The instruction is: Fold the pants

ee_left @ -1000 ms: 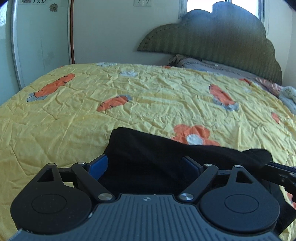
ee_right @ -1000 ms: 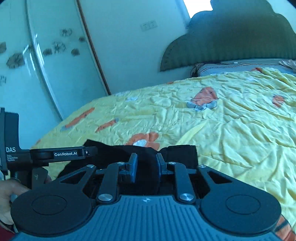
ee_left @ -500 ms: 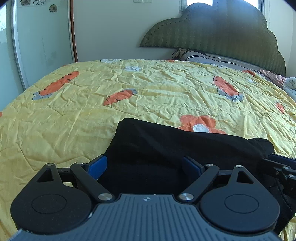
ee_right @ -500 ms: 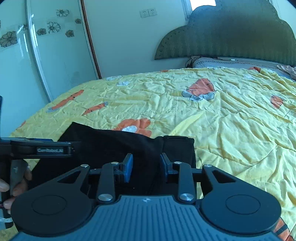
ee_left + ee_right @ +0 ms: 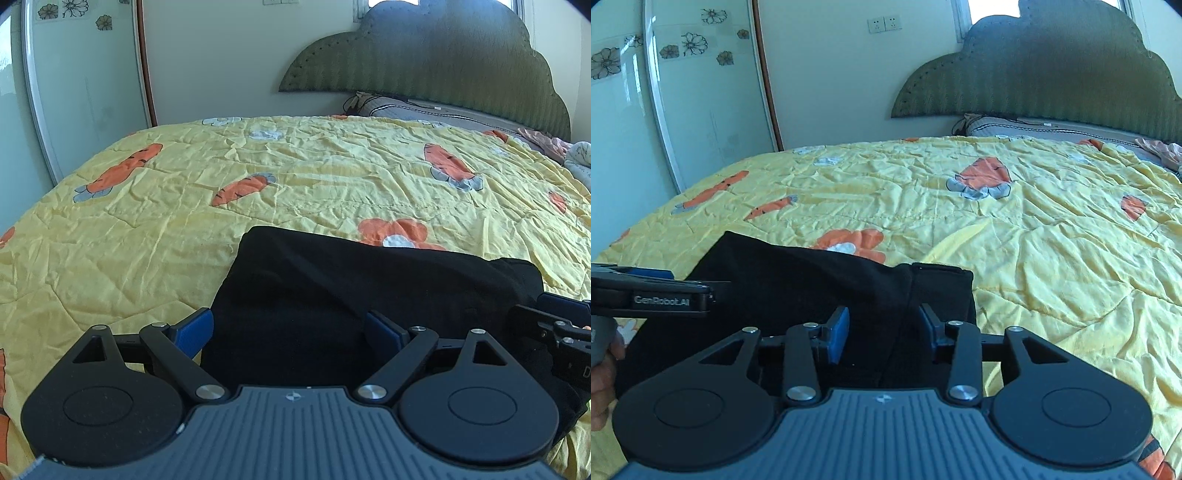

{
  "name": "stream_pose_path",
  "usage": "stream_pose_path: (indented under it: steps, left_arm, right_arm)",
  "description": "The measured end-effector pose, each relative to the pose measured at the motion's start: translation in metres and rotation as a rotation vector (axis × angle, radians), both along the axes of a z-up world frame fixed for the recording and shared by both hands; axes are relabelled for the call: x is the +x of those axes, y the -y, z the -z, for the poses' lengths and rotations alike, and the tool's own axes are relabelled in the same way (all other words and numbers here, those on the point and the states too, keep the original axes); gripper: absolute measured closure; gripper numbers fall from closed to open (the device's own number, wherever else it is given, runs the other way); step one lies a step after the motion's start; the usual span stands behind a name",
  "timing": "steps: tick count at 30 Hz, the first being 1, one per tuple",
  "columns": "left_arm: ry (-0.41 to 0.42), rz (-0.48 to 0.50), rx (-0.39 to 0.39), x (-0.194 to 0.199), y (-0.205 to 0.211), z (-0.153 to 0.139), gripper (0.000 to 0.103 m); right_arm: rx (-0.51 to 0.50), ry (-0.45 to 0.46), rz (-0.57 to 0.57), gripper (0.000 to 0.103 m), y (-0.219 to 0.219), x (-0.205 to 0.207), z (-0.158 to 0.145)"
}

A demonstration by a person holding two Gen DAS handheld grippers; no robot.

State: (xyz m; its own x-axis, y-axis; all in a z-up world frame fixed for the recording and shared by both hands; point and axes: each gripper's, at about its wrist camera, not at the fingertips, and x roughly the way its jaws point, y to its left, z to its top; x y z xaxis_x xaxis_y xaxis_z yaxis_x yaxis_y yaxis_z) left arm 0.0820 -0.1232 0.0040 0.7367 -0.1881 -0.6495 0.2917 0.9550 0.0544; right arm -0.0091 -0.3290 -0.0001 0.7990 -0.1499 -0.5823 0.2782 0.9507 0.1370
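Left wrist view: both tools, left tool [image 5: 286, 325] and right tool [image 5: 882, 326], are released above the black pants [image 5: 369, 284]; smooth toward 12 o'clock.

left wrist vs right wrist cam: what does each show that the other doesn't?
Left wrist only: the right gripper entering at the right edge, over the black pants, and bunched pale fabric by the headboard.

Right wrist only: two wall sockets, the left gripper from the side with its GenRobot.AI label, and a bit of the hand holding it.

Both: the pants folded on the yellow carrot-print quilt, open blue-padded fingers above them, the green headboard and the flower-decal wardrobe door.
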Motion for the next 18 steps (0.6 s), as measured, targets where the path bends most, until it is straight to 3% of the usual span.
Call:
stream_pose_path:
  steps: [6,14,18]
  left_arm:
    - [0.001,-0.012,0.004,-0.001,-0.006,-0.002,0.012]
    - [-0.028,0.016,0.028,-0.009,-0.008,0.001,0.012]
    - [-0.019,0.068,-0.011,-0.017,-0.029,-0.007,0.012]
  right_arm:
    - [0.063,0.073,0.018,0.051,0.004,-0.015,-0.010]
    - [0.031,0.025,-0.001,0.047,-0.004,-0.020,-0.001]
    - [0.068,0.070,0.033,0.033,0.008,-0.038,-0.007]
